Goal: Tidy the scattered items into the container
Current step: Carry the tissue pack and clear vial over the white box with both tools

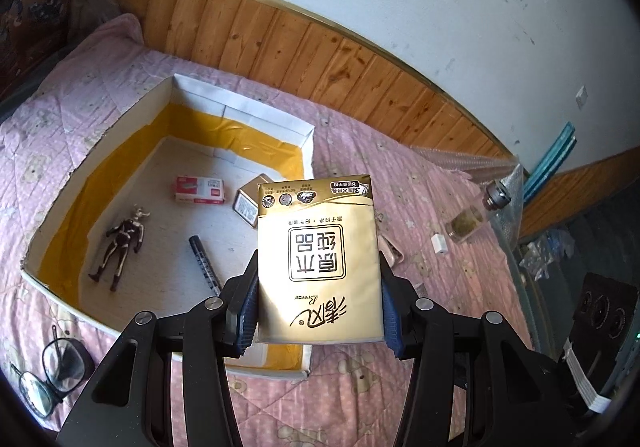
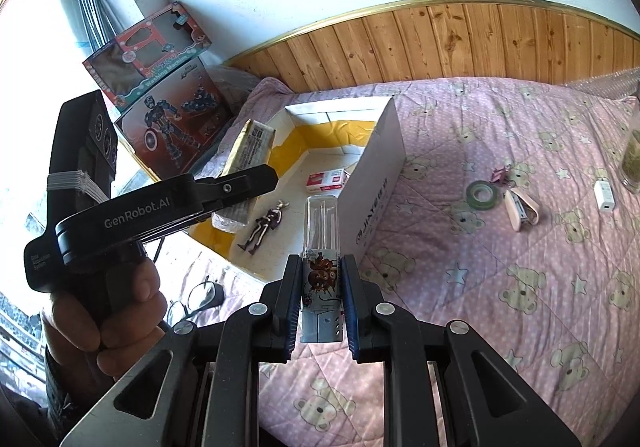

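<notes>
My left gripper (image 1: 319,259) is shut on a gold tissue pack (image 1: 318,231), held upright above the near right corner of the open white box (image 1: 240,105) with yellow lining. Inside the box lie a dark toy figure (image 1: 120,243), a red-and-white small box (image 1: 200,189), a black pen (image 1: 205,261) and a tin (image 1: 248,203) partly hidden behind the pack. My right gripper (image 2: 321,261) is shut on a clear plastic tube (image 2: 322,223) with a cartoon label, near the box's white side wall (image 2: 380,175). In the right wrist view the tissue pack (image 2: 248,151) hangs over the box.
On the pink quilt lie a green tape roll (image 2: 484,193), a pink stapler (image 2: 520,207), a white charger (image 2: 604,195), a glass jar (image 1: 466,225) and glasses (image 1: 48,371). Toy boxes (image 2: 168,119) lean at the far left. A person's hand (image 2: 116,311) grips the left tool.
</notes>
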### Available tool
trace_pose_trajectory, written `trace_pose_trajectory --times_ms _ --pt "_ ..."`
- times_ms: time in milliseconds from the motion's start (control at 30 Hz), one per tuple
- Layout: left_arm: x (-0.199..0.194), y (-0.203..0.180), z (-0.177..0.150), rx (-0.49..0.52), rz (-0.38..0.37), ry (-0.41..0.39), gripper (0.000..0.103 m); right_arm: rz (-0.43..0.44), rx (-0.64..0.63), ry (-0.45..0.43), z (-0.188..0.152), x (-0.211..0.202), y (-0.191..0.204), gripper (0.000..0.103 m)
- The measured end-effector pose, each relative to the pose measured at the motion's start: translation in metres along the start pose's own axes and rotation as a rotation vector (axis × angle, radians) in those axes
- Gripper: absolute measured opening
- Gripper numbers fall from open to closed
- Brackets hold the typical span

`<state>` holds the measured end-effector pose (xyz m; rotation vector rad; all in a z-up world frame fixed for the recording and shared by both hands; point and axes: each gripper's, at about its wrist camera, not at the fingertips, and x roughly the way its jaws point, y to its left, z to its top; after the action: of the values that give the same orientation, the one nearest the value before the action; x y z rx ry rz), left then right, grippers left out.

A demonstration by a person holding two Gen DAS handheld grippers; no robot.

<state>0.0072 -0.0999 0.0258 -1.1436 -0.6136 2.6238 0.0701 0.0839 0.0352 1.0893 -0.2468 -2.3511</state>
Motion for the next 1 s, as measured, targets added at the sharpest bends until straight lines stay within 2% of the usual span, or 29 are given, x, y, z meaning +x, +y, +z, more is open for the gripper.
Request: trace_pose_trajectory --times_ms 633,1000 --pt "0.005 0.049 0.025 -0.071 0.088 0.009 0.052 0.07 -0.038 0.025 0.032 0.029 0.015 0.02" --pt "0.017 0.075 0.053 -0.091 0.15 0.022 0.052 0.151 -0.01 0.083 0.053 0.06 0.019 0.02"
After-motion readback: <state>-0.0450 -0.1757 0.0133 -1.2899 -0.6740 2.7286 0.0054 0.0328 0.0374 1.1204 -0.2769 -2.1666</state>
